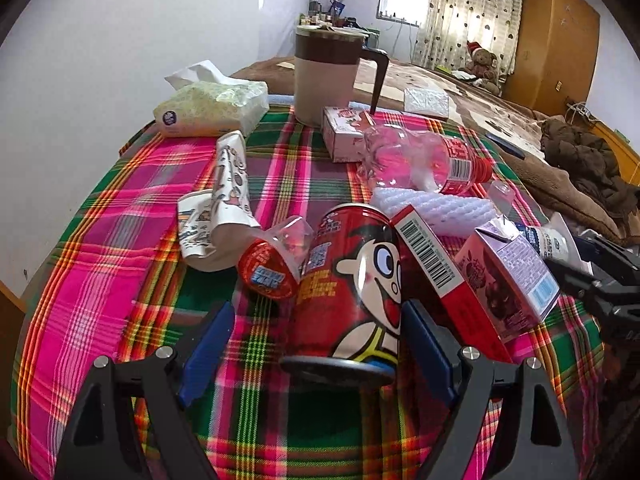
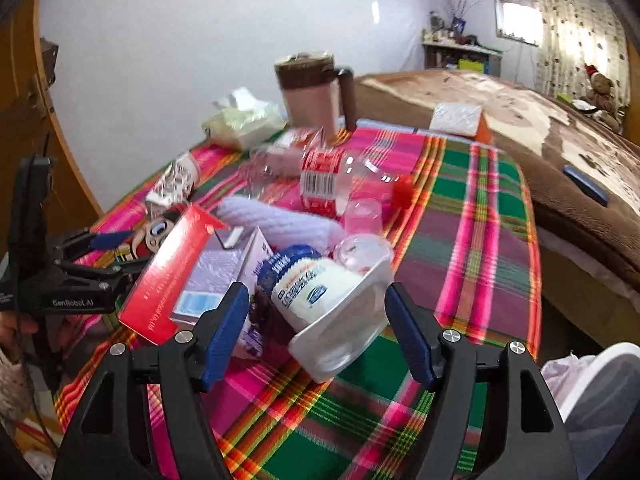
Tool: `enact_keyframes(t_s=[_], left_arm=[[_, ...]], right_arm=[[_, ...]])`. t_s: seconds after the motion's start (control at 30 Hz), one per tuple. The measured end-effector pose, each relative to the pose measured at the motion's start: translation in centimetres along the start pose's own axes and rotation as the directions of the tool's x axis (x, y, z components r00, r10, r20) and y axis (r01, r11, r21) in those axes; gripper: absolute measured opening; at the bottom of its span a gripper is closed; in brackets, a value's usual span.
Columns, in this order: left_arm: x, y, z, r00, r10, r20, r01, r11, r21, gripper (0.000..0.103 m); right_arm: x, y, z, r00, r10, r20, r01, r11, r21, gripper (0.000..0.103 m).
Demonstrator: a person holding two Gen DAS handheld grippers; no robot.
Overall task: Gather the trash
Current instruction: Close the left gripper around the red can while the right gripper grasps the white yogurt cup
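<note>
Trash lies on a plaid tablecloth (image 1: 100, 264). My left gripper (image 1: 318, 354) is open around a lying red cartoon can (image 1: 352, 288); the can sits between the blue pads, nearer the right one. Beside it lie a small red-labelled plastic cup (image 1: 272, 260), crumpled paper cups (image 1: 224, 208), a red box (image 1: 436, 268), a purple carton (image 1: 508, 276) and a clear bottle (image 1: 420, 160). My right gripper (image 2: 318, 332) is open around a tipped white yogurt cup (image 2: 328, 304). The left gripper also shows in the right wrist view (image 2: 80, 276).
A brown pitcher (image 1: 326, 76), a tissue pack (image 1: 212, 108) and a pink carton (image 1: 344, 136) stand at the table's far side. White foam mesh (image 2: 276, 220) lies mid-table. A bed (image 2: 540, 128) is to the right. A white bin with a bag (image 2: 592, 400) is at lower right.
</note>
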State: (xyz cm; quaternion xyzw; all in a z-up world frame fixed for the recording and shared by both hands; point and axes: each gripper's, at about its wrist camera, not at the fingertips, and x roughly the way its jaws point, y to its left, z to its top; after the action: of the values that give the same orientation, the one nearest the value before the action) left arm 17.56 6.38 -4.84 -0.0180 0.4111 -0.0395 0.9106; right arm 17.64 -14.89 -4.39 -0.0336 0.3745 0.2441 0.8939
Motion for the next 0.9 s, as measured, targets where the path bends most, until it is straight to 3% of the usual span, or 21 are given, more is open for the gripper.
enact_keyframes(t_s=[0.23,0.37,0.43,0.5,0.57,0.7,0.77,0.9], left_arm=[[0.5,0.4,0.5,1.0,-0.006,-0.006,0.006,1.0,-0.015,0.086],[0.7,0.4,0.7,1.0,-0.02,-0.012,0.02,1.0,-0.002,0.086],[0.8,0.4,0.8,0.999,-0.032,-0.012,0.032,0.999,0.001,0.081],[0.8,0.3,0.8,0.999,-0.046,-0.008,0.046,0.999,0.002,0.064],[1.0,0.3,0.8,0.999,-0.052,-0.015,0.052,0.999,0.002,0.054],[0.9,0.3,0.7,0.998,-0.057,-0.009,0.057,0.998,-0.003,0.054],[0.8,0.3,0.6,0.998,-0.059,-0.006,0.059,0.998,-0.008,0.054],[0.5,0.6,0.4,0.998,-0.062,0.0,0.062,0.998,-0.023,0.054]], right_arm=[[0.7,-0.3,0.9,1.0,0.021,-0.003,-0.021,1.0,-0.016,0.072],[1.6,-0.1,1.0,0.998,0.043,-0.046,-0.045,0.998,-0.044,0.072],[2.0,0.1,0.9,0.997,0.038,-0.066,-0.041,0.997,-0.057,0.072],[2.1,0.0,0.9,0.997,0.043,-0.065,-0.046,0.998,-0.053,0.072],[2.0,-0.1,0.9,0.996,0.059,-0.064,-0.061,0.997,-0.04,0.072],[1.9,-0.2,0.8,0.997,0.05,-0.057,-0.051,0.999,-0.018,0.072],[1.9,-0.2,0.9,0.998,0.026,-0.05,-0.027,1.0,-0.016,0.055],[1.8,-0.2,1.0,0.999,0.024,-0.037,-0.024,1.0,-0.002,0.051]])
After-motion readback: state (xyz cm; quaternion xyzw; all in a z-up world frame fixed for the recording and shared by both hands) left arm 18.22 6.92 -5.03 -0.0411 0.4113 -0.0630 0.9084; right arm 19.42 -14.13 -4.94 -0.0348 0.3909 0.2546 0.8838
